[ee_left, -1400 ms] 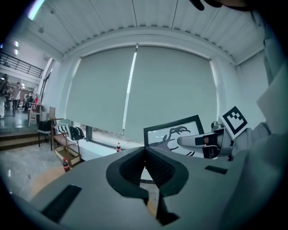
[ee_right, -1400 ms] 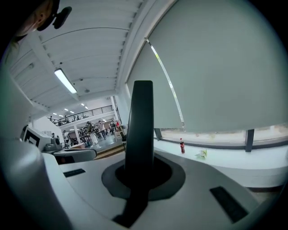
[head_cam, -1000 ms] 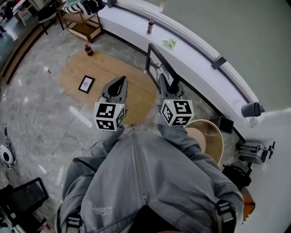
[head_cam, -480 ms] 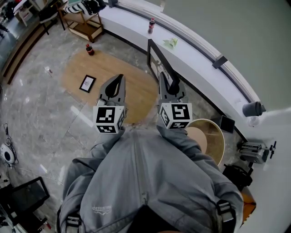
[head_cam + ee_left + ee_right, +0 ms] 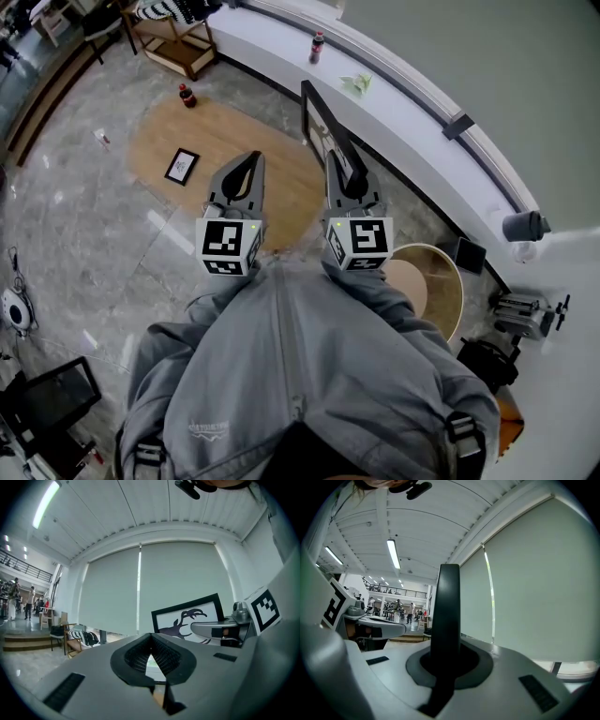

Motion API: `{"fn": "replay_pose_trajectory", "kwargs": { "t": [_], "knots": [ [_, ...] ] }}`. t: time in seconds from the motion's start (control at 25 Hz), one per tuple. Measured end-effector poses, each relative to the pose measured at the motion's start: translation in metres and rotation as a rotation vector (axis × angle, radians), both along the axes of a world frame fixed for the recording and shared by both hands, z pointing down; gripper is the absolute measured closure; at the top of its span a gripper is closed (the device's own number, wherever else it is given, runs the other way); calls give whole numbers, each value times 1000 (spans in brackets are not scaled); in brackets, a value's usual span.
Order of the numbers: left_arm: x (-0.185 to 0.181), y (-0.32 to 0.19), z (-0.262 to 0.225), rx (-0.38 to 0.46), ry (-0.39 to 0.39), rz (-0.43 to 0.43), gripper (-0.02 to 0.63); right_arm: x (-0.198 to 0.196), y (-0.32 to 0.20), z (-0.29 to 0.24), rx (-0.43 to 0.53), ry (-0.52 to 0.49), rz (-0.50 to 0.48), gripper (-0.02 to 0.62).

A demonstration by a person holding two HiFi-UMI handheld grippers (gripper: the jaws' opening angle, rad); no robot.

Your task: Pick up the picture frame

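right gripper [image 5: 350, 180]: being clamped shut on black-framed deer-print picture frame [image 5: 322, 127], 12 o'clock | left gripper [image 5: 246, 164]: being held closed, empty | task: frame being held aloft, pickup judged done

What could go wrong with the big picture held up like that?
1. The right gripper pinches the big frame by one edge only. The left gripper is shut beside it, holding nothing. The frame might tilt or slip out.
2. The frame's far end looks close to the white ledge. A swing that way could knock it.
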State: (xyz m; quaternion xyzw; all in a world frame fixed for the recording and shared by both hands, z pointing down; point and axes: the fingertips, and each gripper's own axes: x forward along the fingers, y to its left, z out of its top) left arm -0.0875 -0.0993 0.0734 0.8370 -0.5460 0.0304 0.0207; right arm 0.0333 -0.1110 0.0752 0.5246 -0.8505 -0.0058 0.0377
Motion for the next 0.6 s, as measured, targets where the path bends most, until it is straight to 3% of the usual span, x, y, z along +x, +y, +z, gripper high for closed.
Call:
{"fn": "replay_pose_trajectory", "kwargs": {
  "t": [0.6],
  "knots": [
    [17,-14,4,-8,-8,22,588,7,-13,4,-6,16,-14,560]
  ]
}}
